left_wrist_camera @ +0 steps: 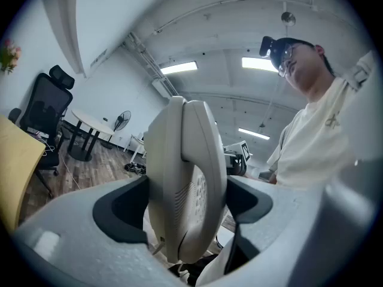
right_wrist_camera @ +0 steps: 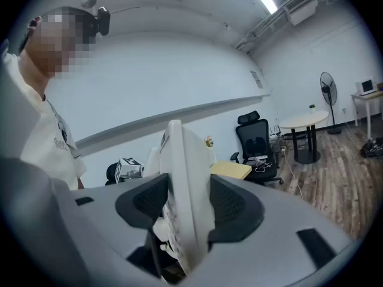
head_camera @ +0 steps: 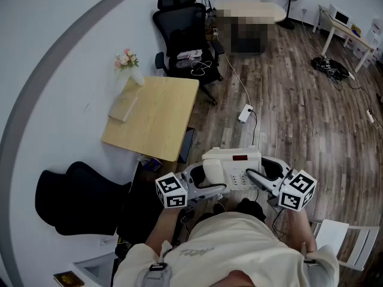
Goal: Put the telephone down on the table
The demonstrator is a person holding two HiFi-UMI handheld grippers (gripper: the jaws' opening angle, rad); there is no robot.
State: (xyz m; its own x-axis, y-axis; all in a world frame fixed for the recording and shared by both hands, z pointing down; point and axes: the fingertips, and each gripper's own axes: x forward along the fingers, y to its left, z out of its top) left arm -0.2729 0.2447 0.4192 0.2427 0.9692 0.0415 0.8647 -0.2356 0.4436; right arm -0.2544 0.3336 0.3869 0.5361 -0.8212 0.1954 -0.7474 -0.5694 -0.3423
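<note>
Telephone (head_camera: 232,166) is held in the air in front of the person's torso, face up, keypad visible. Its display end points away from the person, and its long side runs left to right between the two grippers. Handset (head_camera: 212,172) sits in its cradle on the left side, long axis fore-and-aft. Left gripper (head_camera: 206,183) grips the handset side: in the left gripper view the telephone (left_wrist_camera: 182,178) stands edge-on between the fingers (left_wrist_camera: 119,211), both dark pads against it. Right gripper (head_camera: 258,178) grips the opposite edge: in the right gripper view the thin edge of the telephone (right_wrist_camera: 182,190) fills the gap between the fingers (right_wrist_camera: 234,205), pads touching on both sides. Telephone is over the wood-plank floor (head_camera: 287,100), well apart from the light wooden counter (head_camera: 161,118), which stands up-left against the white wall. Counter carries pink flowers (head_camera: 125,59). A black office chair (head_camera: 182,23) stands beyond it. A white power strip (head_camera: 245,113) lies on the floor.
</note>
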